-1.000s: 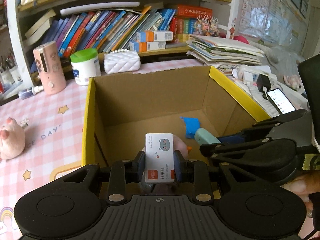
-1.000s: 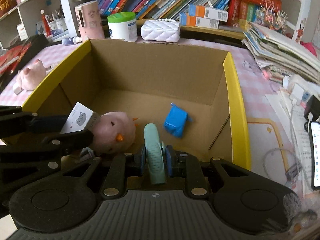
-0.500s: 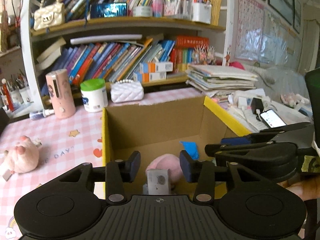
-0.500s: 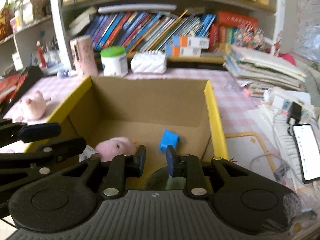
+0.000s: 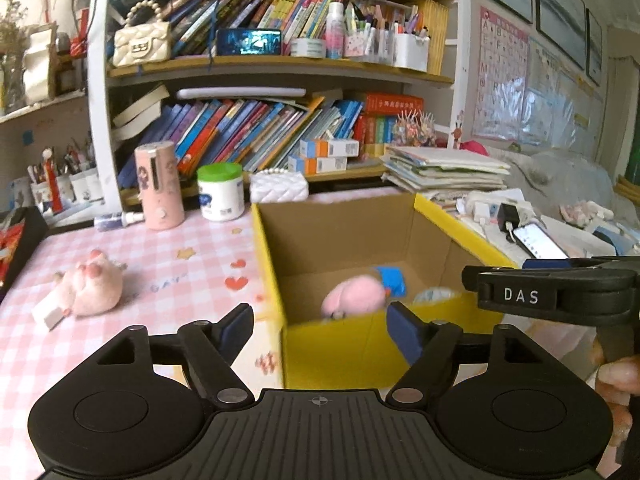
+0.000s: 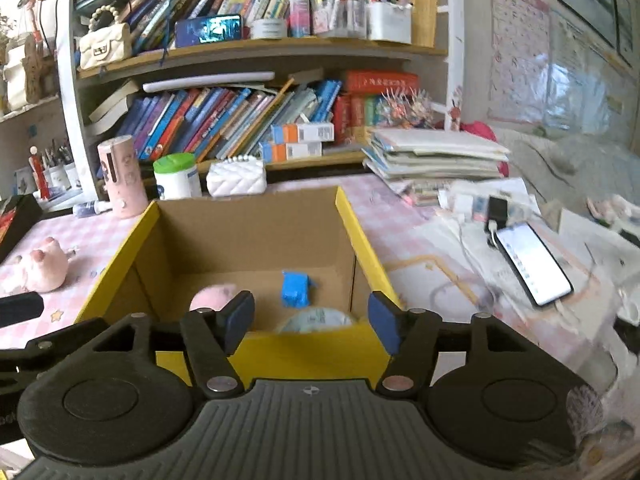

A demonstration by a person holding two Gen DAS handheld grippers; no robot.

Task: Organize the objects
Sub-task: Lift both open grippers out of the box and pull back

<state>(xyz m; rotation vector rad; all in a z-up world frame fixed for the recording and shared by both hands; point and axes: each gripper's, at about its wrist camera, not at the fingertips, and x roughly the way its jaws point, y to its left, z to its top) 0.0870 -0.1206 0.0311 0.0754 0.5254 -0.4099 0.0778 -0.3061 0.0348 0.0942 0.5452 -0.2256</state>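
Three things are already lying inside the yellow cardboard box [image 6: 362,236] at frame centre: a pink plush [image 5: 352,298], a blue toy [image 6: 295,289], a pale round item [image 6: 316,319]. Both the left gripper [image 5: 320,330] and right gripper [image 6: 311,320] are spreading their fingers, empty. Another pink plush [image 5: 90,286] is waiting on the tabletop [image 5: 168,268], lower left.

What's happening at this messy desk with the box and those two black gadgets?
A person is tidying small things into a yellow-edged cardboard box using a hand-held gripper in each hand. Right now the left hand-held gripper and the right hand-held gripper are both empty, jaws opening, nothing between them. Inside the box lie a pink plush toy, a blue toy and a pale teal item. A pink pig plush sits outside on the checked tablecloth.
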